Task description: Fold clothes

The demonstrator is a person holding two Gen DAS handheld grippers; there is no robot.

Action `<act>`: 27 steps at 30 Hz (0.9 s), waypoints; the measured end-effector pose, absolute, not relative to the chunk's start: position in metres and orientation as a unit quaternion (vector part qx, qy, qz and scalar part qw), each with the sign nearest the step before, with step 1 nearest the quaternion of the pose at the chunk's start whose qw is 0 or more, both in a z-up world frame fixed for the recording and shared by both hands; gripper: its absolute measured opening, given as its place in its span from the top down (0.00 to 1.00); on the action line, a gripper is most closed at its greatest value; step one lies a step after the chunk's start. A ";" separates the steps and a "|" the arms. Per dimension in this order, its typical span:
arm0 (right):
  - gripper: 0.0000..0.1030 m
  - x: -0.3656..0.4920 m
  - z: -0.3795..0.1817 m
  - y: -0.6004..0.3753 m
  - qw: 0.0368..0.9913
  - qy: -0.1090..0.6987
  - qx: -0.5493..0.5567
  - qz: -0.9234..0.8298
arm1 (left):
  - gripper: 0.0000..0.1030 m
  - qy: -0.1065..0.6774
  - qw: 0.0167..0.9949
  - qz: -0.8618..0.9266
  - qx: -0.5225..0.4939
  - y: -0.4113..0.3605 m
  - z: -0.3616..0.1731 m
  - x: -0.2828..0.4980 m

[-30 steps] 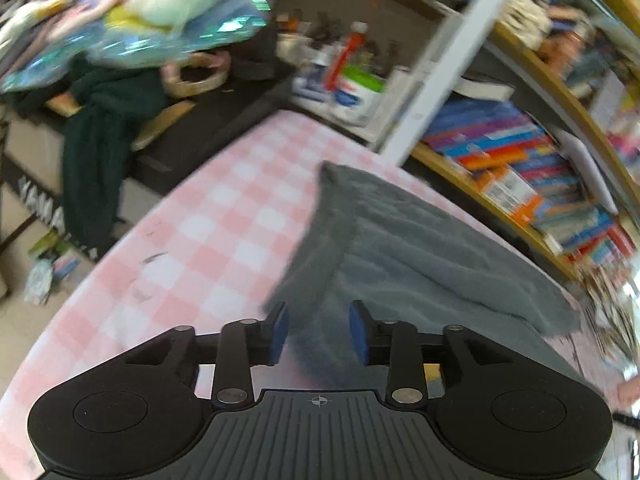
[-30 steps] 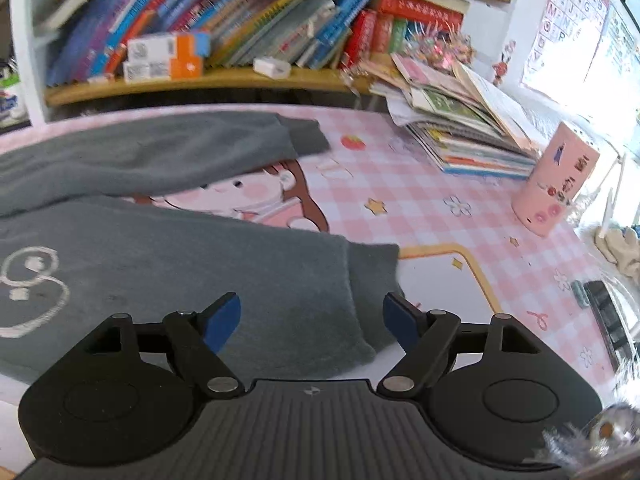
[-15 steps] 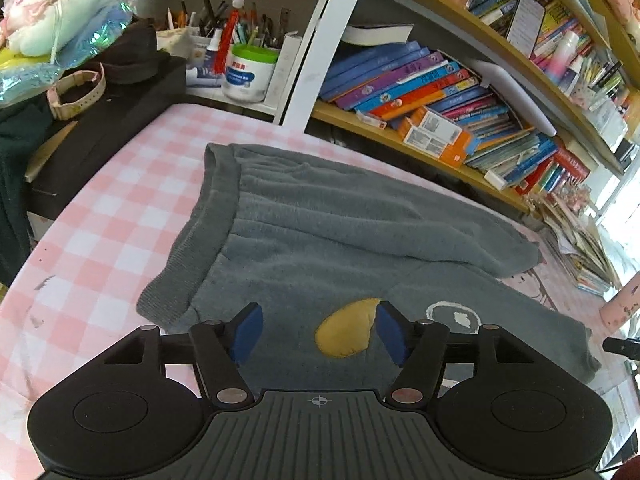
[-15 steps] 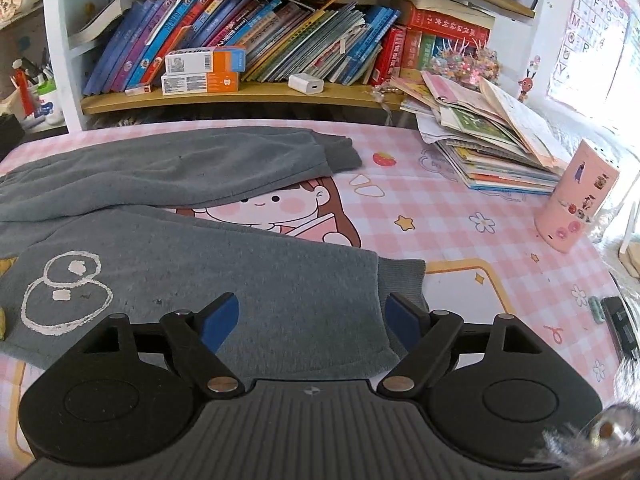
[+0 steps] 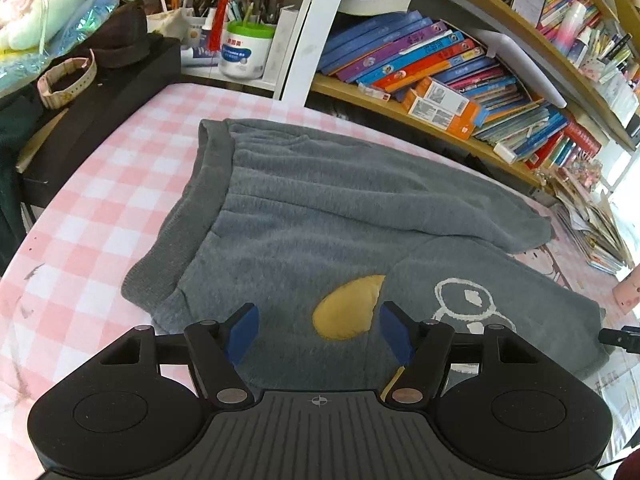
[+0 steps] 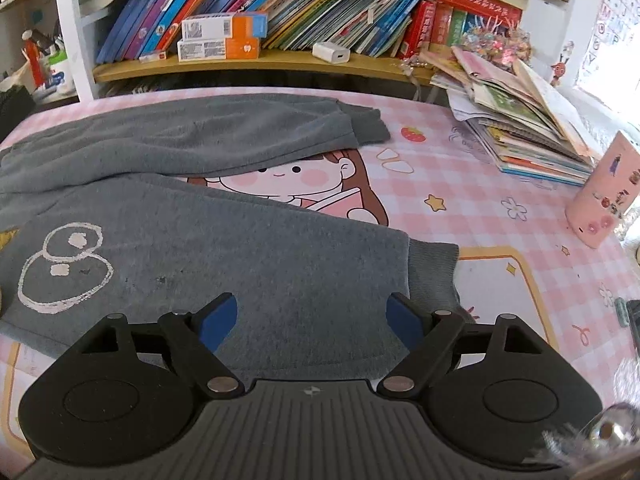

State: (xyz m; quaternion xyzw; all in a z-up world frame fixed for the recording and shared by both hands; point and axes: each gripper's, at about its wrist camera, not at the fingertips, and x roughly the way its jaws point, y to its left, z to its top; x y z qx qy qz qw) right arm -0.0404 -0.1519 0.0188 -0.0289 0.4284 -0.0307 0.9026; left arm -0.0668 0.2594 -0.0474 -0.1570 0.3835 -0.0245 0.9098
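Grey sweatpants [image 5: 320, 208] lie flat on the pink checked table [image 5: 100, 200], waistband at the left, two legs spread to the right. A yellow patch [image 5: 348, 308] and a white figure print [image 5: 464, 300] mark the near leg. My left gripper [image 5: 318, 332] is open and empty, hovering above the near leg by the yellow patch. In the right wrist view the near leg [image 6: 240, 264] ends in a ribbed cuff [image 6: 434, 276], and the far leg [image 6: 180, 136] lies behind. My right gripper [image 6: 310, 316] is open and empty above the near leg, close to the cuff.
Bookshelves [image 6: 280, 20] run along the table's far side. A stack of magazines [image 6: 520, 128] and a pink cup [image 6: 604, 196] stand at the right. A black stand [image 5: 100, 92] with clutter borders the table's left end. A dark object [image 6: 632, 316] lies at the right edge.
My left gripper has swung right from the waistband end and pulled back over the near leg, and its jaws have opened wider. My right gripper has drawn back slightly, staying open.
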 end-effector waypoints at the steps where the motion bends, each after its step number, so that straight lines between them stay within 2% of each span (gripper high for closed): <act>1: 0.21 -0.038 0.018 -0.153 0.902 0.430 -0.030 -0.029 | 0.34 0.384 0.910 -0.023 -0.157 0.258 -0.047 -0.065; 13: 0.20 -0.001 0.010 -0.152 0.899 0.436 -0.040 0.015 | 0.30 0.407 0.904 -0.030 -0.130 0.234 -0.049 -0.040; 27: 0.19 0.088 0.001 -0.164 0.889 0.439 -0.094 0.090 | 0.26 0.396 0.915 -0.065 -0.040 0.225 -0.026 0.056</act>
